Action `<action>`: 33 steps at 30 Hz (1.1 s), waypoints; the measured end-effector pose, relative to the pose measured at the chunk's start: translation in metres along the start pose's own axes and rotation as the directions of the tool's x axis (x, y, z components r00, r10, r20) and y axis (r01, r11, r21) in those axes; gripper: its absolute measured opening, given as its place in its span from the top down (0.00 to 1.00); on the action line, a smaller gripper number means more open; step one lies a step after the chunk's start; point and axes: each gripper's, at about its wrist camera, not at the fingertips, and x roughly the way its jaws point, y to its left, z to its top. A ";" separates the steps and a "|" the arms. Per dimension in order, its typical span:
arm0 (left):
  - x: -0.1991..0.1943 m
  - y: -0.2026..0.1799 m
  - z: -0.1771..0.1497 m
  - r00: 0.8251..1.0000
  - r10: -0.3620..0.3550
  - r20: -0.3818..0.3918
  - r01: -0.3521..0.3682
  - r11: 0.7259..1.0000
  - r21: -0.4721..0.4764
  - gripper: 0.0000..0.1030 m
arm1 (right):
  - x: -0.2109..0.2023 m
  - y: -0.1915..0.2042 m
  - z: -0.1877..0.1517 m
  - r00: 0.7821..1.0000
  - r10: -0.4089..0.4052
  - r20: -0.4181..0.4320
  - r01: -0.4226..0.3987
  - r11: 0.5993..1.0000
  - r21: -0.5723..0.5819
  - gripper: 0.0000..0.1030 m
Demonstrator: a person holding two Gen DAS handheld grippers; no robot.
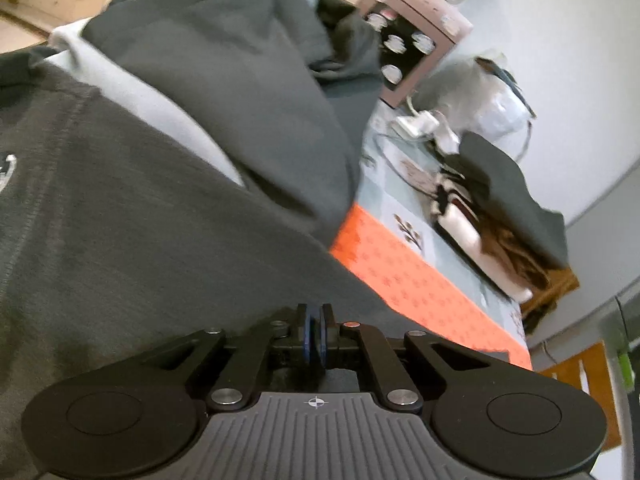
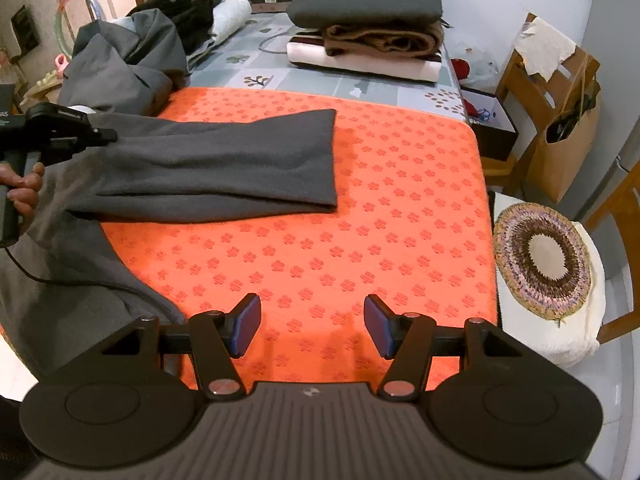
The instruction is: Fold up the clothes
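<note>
A dark grey garment lies across the left of the orange patterned mat, one part stretched flat to the right, the rest hanging off the left edge. In the left wrist view the same grey garment fills the frame. My left gripper is shut, its blue pads pressed together at the garment's edge; cloth between them is hard to make out. It also shows in the right wrist view, held at the garment's left end. My right gripper is open and empty above the mat's near edge.
A stack of folded clothes sits at the back of the table. A heap of unfolded grey and black clothes lies at the back left. A chair with a round woven cushion stands right, with a paper bag behind.
</note>
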 end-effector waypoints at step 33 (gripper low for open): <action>-0.004 -0.034 -0.062 0.985 0.100 -0.138 -0.083 0.989 0.122 0.90 | 0.004 -0.013 0.000 1.000 0.008 0.001 -0.008 1.000 0.011 0.37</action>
